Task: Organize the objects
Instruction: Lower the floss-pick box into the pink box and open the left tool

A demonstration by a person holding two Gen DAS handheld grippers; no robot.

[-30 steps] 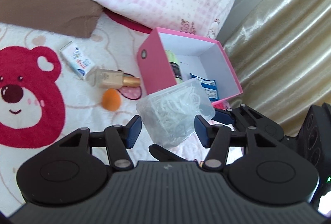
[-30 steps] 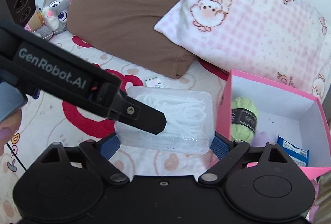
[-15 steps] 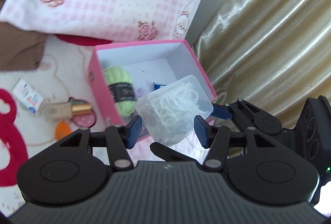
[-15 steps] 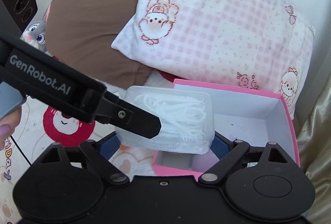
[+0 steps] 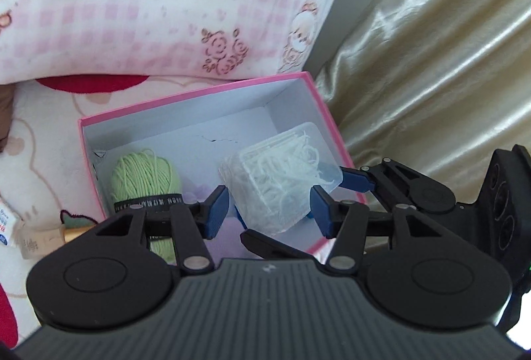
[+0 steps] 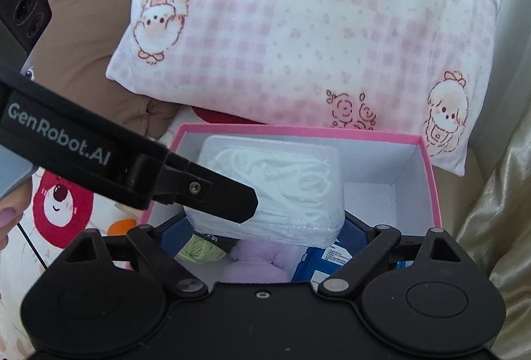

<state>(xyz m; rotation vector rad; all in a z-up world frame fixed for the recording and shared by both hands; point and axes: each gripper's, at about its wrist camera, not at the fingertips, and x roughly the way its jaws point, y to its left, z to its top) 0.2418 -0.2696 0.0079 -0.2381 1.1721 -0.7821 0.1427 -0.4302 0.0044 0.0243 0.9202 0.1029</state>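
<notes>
We hold the tub [image 6: 270,190] crosswise in the wide right gripper [image 6: 265,232], left gripper [image 5: 269,205] narrowly pinching its end, box [image 6: 428,167] directly below.

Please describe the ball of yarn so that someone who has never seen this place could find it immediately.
Look at the pink-checked pillow on the bed; just in front of it stands an open pink box with white inner walls. The ball of yarn lies inside, by the box's left wall. It is the only light green thing there, wound thread with a black paper band.
</notes>
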